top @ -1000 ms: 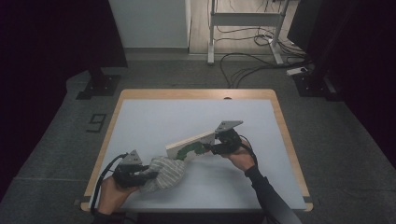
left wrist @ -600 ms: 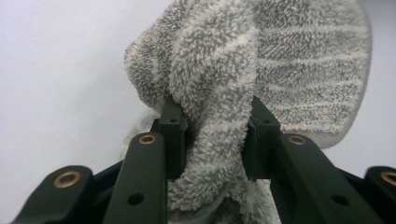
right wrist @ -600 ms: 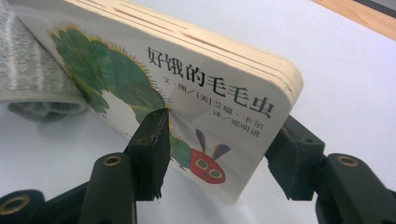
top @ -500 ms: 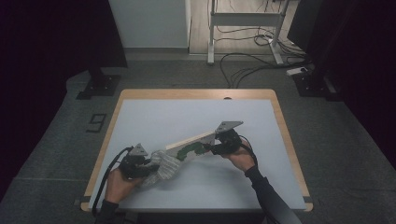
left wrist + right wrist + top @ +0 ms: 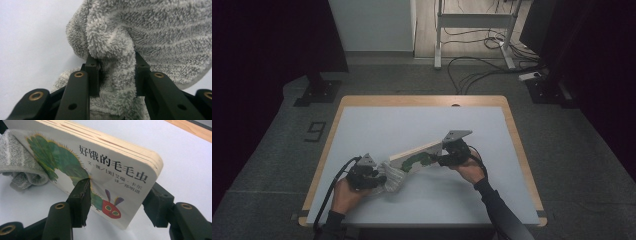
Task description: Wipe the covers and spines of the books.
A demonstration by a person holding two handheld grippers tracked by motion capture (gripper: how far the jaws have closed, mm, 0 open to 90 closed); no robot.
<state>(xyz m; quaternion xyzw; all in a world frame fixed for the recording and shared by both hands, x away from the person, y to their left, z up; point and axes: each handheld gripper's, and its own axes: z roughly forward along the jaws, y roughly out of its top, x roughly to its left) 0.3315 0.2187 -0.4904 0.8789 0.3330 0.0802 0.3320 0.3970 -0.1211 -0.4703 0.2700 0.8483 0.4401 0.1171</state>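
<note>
- High view: left gripper [image 5: 379, 181] jaws pinch a bunched grey towel [image 5: 396, 175] on the bench [image 5: 412, 125].
- Right gripper [image 5: 439, 159] jaws clamp the board book [image 5: 100, 170], tilted.

On the counter [image 5: 422, 125], toward the near edge, a book [image 5: 414, 157] is propped on edge and tilted, running from near left up to far right. The right gripper [image 5: 443, 159] clamps its right end, one jaw on the cover, one behind. A towel [image 5: 394, 174] lies bunched at the book's left end, touching its lower corner. The left gripper [image 5: 379, 181] sits left of the towel, pinching a fold. Behind the counter, on the floor, cables [image 5: 472, 75] trail beside a stand [image 5: 472, 30].
</note>
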